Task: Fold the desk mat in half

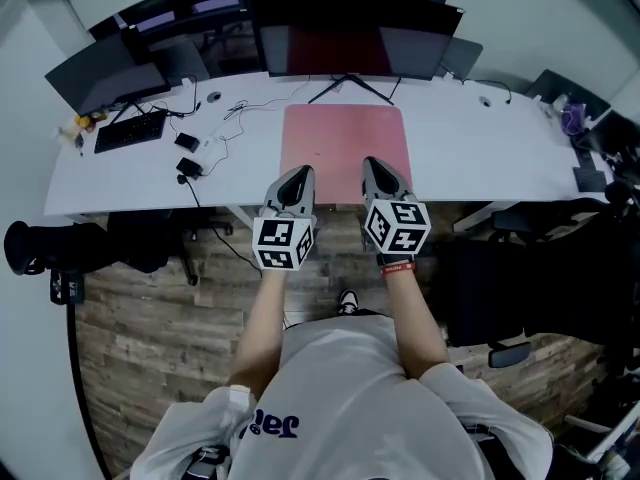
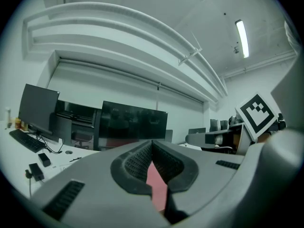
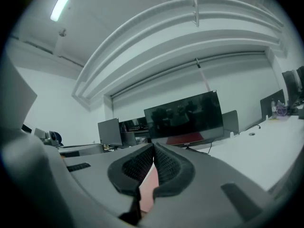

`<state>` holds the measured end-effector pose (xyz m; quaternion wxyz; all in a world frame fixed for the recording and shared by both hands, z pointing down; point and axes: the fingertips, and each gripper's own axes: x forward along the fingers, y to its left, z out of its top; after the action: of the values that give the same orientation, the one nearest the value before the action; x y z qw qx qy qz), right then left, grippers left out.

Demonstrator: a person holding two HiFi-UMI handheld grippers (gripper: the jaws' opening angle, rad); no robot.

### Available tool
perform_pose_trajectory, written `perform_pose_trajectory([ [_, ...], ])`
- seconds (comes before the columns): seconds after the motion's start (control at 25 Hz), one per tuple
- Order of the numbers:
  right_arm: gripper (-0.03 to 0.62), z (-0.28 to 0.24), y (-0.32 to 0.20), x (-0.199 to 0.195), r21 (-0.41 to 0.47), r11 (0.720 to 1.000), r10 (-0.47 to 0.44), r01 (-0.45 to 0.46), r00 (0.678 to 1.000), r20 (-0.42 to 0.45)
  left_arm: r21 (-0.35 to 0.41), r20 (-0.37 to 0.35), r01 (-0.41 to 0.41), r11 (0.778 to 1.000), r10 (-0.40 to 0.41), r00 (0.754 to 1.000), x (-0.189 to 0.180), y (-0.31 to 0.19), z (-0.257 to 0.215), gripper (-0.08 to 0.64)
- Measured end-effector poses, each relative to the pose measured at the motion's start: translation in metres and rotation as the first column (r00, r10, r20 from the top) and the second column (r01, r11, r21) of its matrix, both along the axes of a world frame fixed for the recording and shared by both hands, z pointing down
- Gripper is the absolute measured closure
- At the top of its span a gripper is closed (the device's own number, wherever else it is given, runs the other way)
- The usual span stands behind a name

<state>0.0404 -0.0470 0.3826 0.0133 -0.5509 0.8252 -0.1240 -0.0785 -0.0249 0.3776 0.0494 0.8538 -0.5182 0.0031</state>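
Head view: the pink desk mat lies flat on the white bench, in front of the central monitor. The left tool and right tool sit over the mat's near edge, hiding part of it. Both tools' jaws are closed together. Only a pink sliver of mat shows behind the tips, so contact cannot be judged.
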Motion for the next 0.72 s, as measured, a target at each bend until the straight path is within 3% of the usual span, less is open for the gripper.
perform_pose_trajectory([
  [0.28,0.575,0.03,-0.028,0.032,-0.035,0.999,-0.041,0.042,0.999,0.034,-0.031,0.0,0.045,0.999,-0.045,0.999,0.034,-0.024,0.027,0.546],
  [0.72,0.574,0.105,-0.051,0.056,-0.171,0.982,-0.072,0.082,0.995,0.064,-0.186,-0.004,0.136,0.973,-0.139,0.99,0.052,-0.05,0.095,0.546],
])
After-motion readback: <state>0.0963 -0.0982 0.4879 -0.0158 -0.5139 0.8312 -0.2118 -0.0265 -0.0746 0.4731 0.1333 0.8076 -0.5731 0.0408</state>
